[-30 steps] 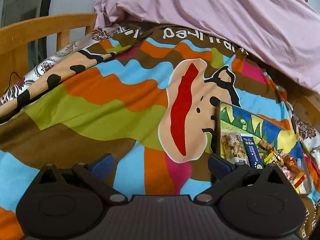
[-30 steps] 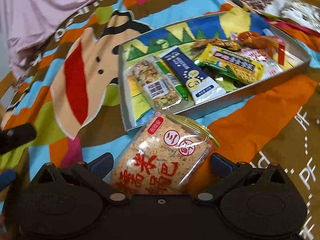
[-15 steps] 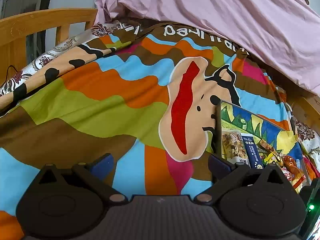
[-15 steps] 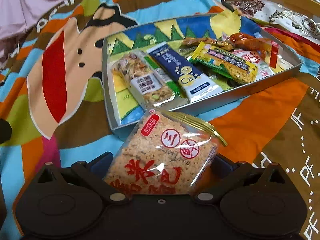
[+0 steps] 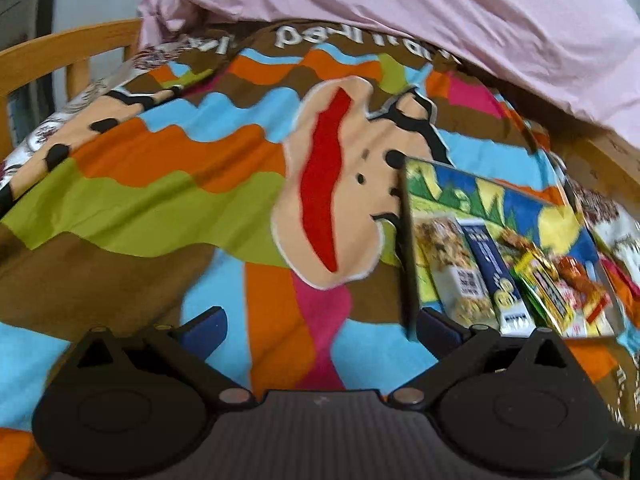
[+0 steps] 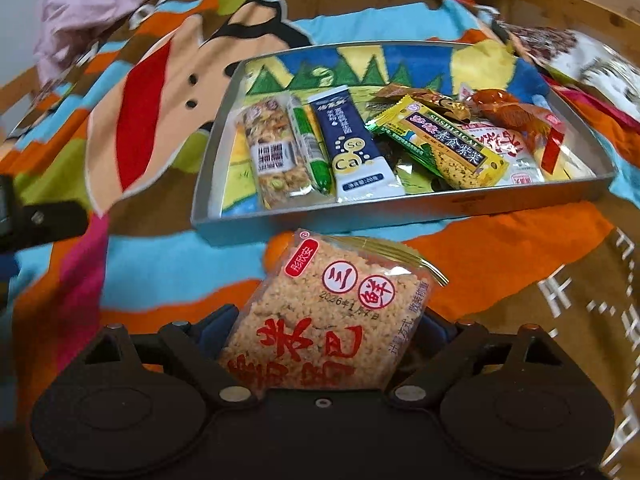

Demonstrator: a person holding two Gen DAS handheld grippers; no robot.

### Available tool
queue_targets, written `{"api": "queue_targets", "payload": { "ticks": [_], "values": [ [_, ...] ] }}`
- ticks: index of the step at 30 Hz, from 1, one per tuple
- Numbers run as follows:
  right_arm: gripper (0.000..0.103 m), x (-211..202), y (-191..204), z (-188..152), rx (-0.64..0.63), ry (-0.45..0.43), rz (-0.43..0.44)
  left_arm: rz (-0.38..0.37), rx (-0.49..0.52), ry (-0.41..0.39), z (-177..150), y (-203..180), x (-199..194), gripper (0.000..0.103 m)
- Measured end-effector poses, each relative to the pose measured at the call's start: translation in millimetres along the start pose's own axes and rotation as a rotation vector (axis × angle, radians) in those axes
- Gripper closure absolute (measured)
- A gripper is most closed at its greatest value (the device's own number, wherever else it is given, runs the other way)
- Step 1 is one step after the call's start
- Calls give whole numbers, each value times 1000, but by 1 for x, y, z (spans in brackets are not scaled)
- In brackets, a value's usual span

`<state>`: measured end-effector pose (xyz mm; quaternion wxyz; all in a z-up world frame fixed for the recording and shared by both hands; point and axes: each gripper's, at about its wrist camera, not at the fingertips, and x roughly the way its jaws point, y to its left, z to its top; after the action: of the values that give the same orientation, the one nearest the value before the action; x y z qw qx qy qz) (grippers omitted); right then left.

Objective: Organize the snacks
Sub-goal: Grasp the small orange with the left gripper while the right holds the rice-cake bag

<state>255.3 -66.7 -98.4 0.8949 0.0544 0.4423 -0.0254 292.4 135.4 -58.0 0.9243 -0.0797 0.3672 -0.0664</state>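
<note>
Snacks fill the far half of the metal tray (image 6: pixel 404 222) on the bed's patchwork cover (image 6: pixel 500 240) — a nut bar (image 6: pixel 276 160), a slim green stick (image 6: pixel 314 152), a navy-and-white sachet (image 6: pixel 354 152), a yellow seaweed-rice bar (image 6: pixel 440 144) and an orange-wrapped piece (image 6: pixel 512 116) lie side by side, some overlapping. One packet is not yet in with them: the rice-cracker pack (image 6: pixel 328 320) sits between the fingers of my right tool (image 6: pixel 326 332), just short of the tray's near wall.

What has changed is the grip. A second ago my right tool stood at its widest with the pack loose between the fingers; its jaws have just been closing, and the blue pads now meet the pack's two sides, though the wrapper hides the contact itself. The tray has also swung squarer to this tool and sits more centrally ahead — I read that as the pack secured and lined up for its drop.

My left tool (image 5: pixel 320 324) hangs wide open over the cover with nothing between its fingers, its right finger (image 5: pixel 438 326) close by the tray's near corner (image 5: pixel 410 320); the tray shows larger in its view than before.

Bare tray floor remains on the left, beside the nut bar — the likeliest landing spot, in my judgement.
</note>
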Motion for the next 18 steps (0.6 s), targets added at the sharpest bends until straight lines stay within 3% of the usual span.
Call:
{"api": "queue_targets", "payload": {
  "ticks": [8,13,18],
  "values": [
    [12,-22,-35,-16,-291,41,112,-59,74,55,-13,-28,5,0],
    [11,-33,-52,-27,-394,19,99,-100,109,96,-25,-46,12,0],
    [9,-34,-59,-35,-445,-59,70,-108,213,110,-34,-69,20,0]
  ]
}}
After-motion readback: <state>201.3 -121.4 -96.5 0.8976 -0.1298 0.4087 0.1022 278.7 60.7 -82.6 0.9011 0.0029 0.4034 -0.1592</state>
